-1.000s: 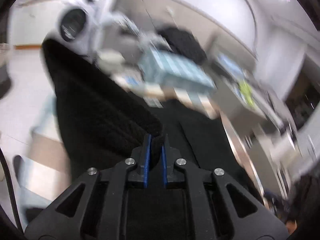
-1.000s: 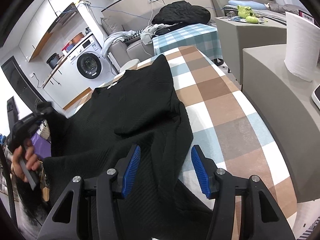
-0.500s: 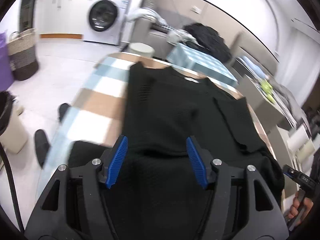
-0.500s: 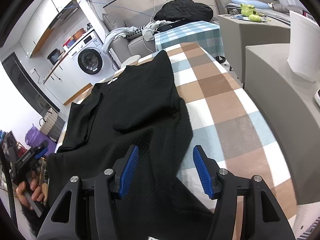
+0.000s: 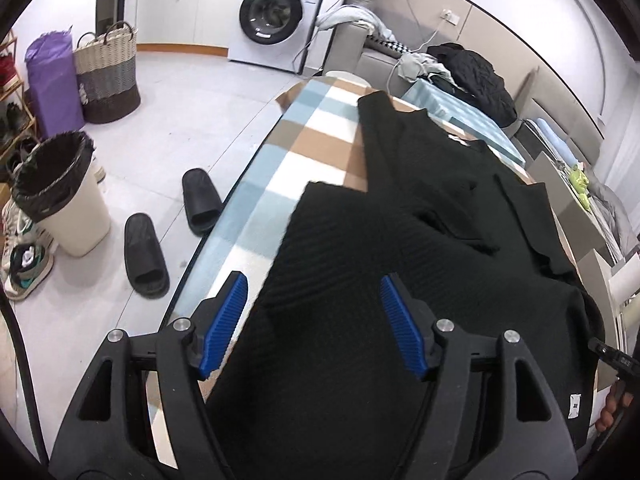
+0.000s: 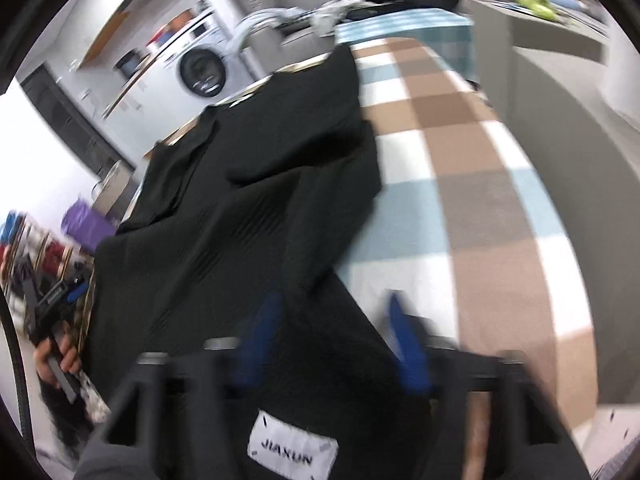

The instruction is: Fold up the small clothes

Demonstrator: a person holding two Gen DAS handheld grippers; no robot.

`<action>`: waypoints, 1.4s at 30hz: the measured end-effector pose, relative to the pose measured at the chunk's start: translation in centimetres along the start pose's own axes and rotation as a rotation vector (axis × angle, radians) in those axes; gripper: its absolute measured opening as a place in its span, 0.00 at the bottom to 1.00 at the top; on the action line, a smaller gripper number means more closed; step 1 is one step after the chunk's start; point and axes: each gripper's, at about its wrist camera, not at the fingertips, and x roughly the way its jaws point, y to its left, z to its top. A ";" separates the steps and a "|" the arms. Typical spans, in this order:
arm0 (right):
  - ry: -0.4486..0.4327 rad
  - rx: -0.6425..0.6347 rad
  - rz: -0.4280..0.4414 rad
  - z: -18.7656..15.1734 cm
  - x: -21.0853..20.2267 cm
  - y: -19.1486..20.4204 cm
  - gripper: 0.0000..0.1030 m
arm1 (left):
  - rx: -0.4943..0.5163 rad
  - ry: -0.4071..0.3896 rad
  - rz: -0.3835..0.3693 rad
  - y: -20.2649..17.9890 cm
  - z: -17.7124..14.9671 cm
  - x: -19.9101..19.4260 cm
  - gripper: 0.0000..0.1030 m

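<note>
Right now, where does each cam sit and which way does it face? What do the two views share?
Left wrist: sits on the left tool, tilted down along the checked table toward the washing machine; shows its open blue pads over the black top, and the person's right hand at the frame's right edge.
Right wrist: sits on the right tool, blurred, tilted down over the top's near hem; the left hand shows at the frame's left.
Shared: black top, checked table, washing machine.
</note>
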 end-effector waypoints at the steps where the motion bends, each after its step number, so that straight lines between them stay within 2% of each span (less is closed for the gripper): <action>1: -0.019 -0.002 0.047 0.6 0.0 -0.2 0.07 | -0.004 -0.001 0.002 0.0 0.0 0.2 0.65; 2: -0.057 0.013 0.051 1.1 -0.3 -0.4 0.07 | -0.008 -0.002 0.004 0.0 0.0 0.4 0.65; 4: -0.143 0.086 0.002 2.2 -1.2 -2.1 0.07 | -0.017 -0.010 0.004 0.5 -0.1 0.0 0.65; 5: -0.157 0.146 -0.039 2.7 -1.4 -3.2 0.12 | -0.018 -0.011 0.007 0.8 -0.2 -0.1 0.65; 6: -0.159 0.185 -0.050 2.9 -1.4 -4.1 0.15 | -0.017 -0.008 0.009 0.7 -0.2 0.0 0.65; 8: -0.131 0.221 -0.043 2.8 -1.4 -5.3 0.32 | -0.016 -0.006 0.013 0.2 0.0 0.1 0.65; 10: -0.121 0.215 -0.021 2.0 -1.4 -5.6 0.44 | -0.008 0.008 0.021 0.0 0.0 0.5 0.65; 11: -0.113 0.205 -0.004 1.6 -1.4 -5.6 0.45 | -0.005 0.017 0.027 -0.1 0.0 0.7 0.65; 14: -0.072 0.176 0.044 0.3 -0.8 -5.2 0.47 | 0.006 0.044 0.038 -0.7 0.1 1.9 0.65; 17: -0.042 0.138 0.041 -0.7 -0.3 -4.7 0.47 | 0.024 0.073 0.051 -1.1 -0.2 2.7 0.65; 23: -0.034 0.102 0.023 -1.2 -0.1 -4.2 0.48 | 0.034 0.121 0.069 -1.3 -0.1 4.5 0.65; 30: -0.034 0.066 0.011 -1.4 -0.2 -4.1 0.49 | 0.080 0.122 0.065 -2.2 0.1 5.3 0.64; 33: -0.036 0.037 0.013 -1.6 -0.3 -3.6 0.49 | 0.091 0.108 0.072 -2.6 0.0 5.4 0.50; 35: -0.034 0.026 0.027 -1.6 -0.1 -3.4 0.49 | 0.082 0.101 0.062 -2.5 0.0 5.3 0.27; 38: -0.036 0.024 0.032 -1.6 0.0 -3.1 0.49 | 0.043 0.098 0.008 -2.0 0.0 5.2 0.10; 42: -0.038 0.019 0.031 -1.7 0.0 -2.9 0.49 | 0.031 0.050 -0.018 -1.8 0.0 4.0 0.06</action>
